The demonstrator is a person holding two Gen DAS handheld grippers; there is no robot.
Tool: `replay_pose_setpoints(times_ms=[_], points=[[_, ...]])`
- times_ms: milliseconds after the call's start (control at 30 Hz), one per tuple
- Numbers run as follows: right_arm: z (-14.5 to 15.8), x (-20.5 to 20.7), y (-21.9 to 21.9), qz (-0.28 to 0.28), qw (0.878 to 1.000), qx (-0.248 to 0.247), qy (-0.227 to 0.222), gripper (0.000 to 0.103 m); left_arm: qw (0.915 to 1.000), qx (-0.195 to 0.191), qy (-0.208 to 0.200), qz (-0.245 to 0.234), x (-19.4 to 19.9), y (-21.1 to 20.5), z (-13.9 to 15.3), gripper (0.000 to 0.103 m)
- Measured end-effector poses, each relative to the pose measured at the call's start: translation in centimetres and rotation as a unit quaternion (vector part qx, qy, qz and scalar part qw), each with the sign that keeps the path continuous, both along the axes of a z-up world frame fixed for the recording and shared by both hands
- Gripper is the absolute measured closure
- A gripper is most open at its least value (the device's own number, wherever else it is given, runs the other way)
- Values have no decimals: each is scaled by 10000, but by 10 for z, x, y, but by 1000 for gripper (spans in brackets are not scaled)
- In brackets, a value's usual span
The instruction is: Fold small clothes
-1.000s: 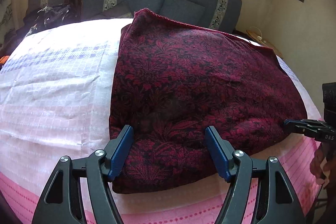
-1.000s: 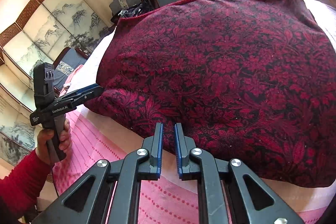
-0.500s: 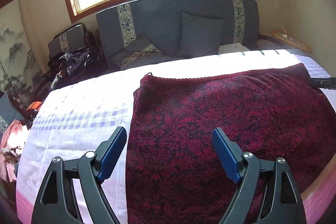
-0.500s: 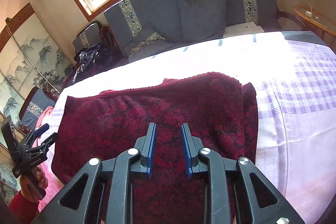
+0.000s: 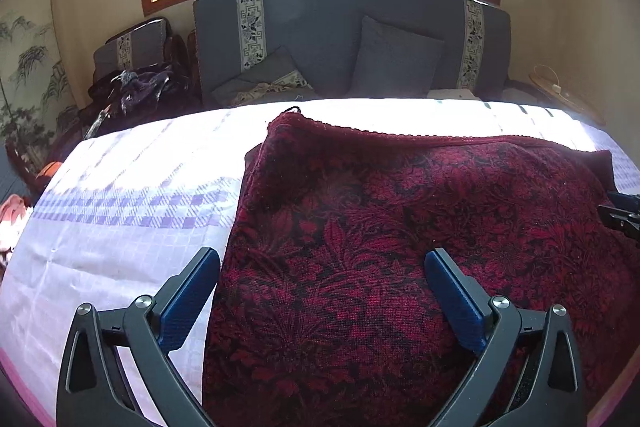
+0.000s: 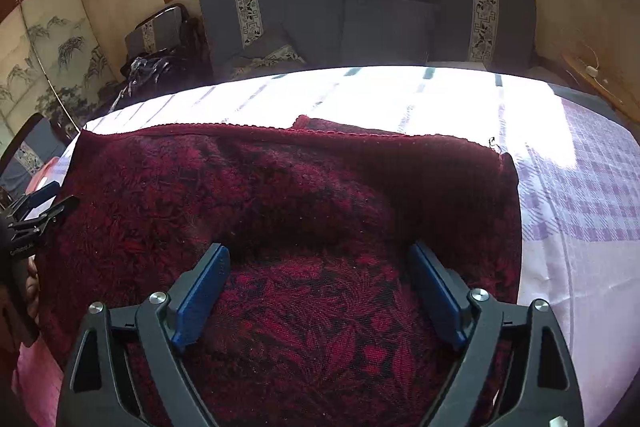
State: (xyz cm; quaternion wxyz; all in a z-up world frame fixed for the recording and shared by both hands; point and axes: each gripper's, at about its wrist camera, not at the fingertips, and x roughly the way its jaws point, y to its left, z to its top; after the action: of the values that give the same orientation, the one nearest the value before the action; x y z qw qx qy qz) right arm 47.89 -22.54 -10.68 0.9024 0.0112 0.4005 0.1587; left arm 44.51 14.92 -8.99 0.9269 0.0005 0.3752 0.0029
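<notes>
A dark red floral knitted cloth (image 5: 400,235) lies folded on the bed; it fills the middle of the right wrist view (image 6: 288,211) too. My left gripper (image 5: 322,259) is open and empty, hovering over the cloth's left edge. My right gripper (image 6: 318,255) is open and empty above the cloth's near part. The right gripper's tip shows at the right edge of the left wrist view (image 5: 622,215). The left gripper shows at the left edge of the right wrist view (image 6: 36,215).
The bed has a white and lilac checked sheet (image 5: 120,211) with a pink border (image 6: 36,367). A grey sofa with cushions (image 5: 360,51) stands behind under a window. A chair with dark clothes (image 5: 136,87) is at the back left. A small round table (image 5: 568,99) stands at the right.
Both grippers rose and tilted up from the cloth's near edge to look across the bed. The right gripper's jaws went from nearly shut to wide open. The left stayed open.
</notes>
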Motion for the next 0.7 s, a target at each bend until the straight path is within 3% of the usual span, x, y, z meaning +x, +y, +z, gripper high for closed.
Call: replay_pose_setpoints(times_ms=[100,200,233,400,567,700], points=[[2,0,-1,-13,10000,74,-8,13,9970,-716,297,86,7,17,-10,0],[3,0,0,-76,9999,106,-59,13,9853,-1607,529,225,9,37,-22,0],[2,-2,-1,-103,9999,85,-81,13,9834,-1739,463,238,8,41,-22,0],[2,-3,2,-164,9998,-9,-116,11,9838,-1705,489,252,7,40,-22,0],[3,-3,-1,-202,9997,48,-131,11,9766,-2116,285,261,-1,51,-22,0],[3,-3,-2,-235,9996,76,-152,11,9724,-2229,38,684,-8,51,-23,0]])
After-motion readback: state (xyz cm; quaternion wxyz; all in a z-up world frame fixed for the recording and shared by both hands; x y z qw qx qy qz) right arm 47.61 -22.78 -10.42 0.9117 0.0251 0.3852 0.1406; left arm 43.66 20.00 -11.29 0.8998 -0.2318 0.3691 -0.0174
